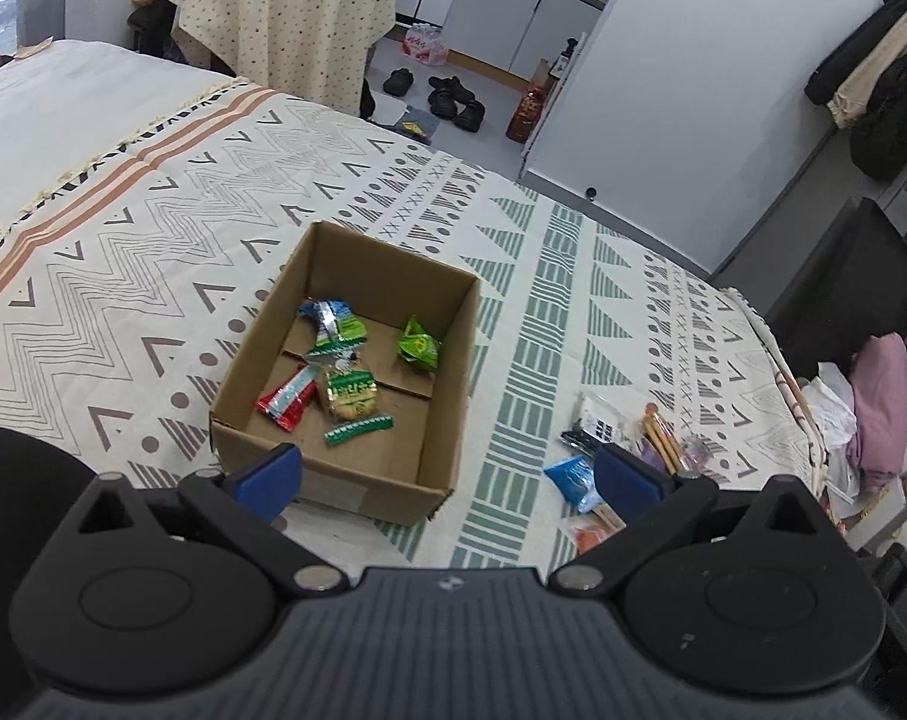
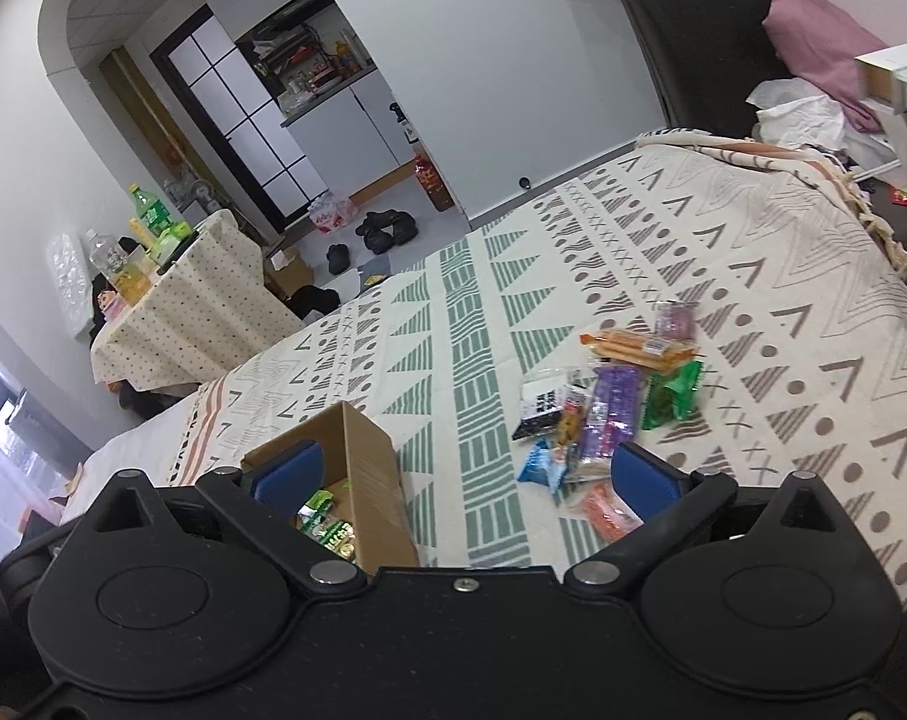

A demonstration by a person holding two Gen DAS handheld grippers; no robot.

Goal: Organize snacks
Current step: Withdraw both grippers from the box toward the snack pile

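Note:
An open cardboard box (image 1: 441, 402) sits on the patterned bedspread (image 1: 153, 228). Inside it lie several snack packets: a blue-green one (image 1: 333, 327), a green one (image 1: 419, 347), a red one (image 1: 287, 402) and a biscuit pack (image 1: 351, 393). My left gripper (image 1: 447, 474) is open and empty, above the box's near edge. More packets lie loose to the right: a blue one (image 2: 540, 462), a purple one (image 2: 612, 414), a green one (image 2: 672, 393), an orange one (image 2: 633, 348). My right gripper (image 2: 465, 477) is open and empty, between the box (image 2: 369, 480) and that pile.
A round table with a dotted cloth (image 1: 285, 18) holding bottles stands beyond the bed. Shoes (image 1: 447, 96) lie on the floor near white cabinets. A black chair (image 1: 843, 288) and pink cloth (image 1: 882, 396) stand past the bed's right edge.

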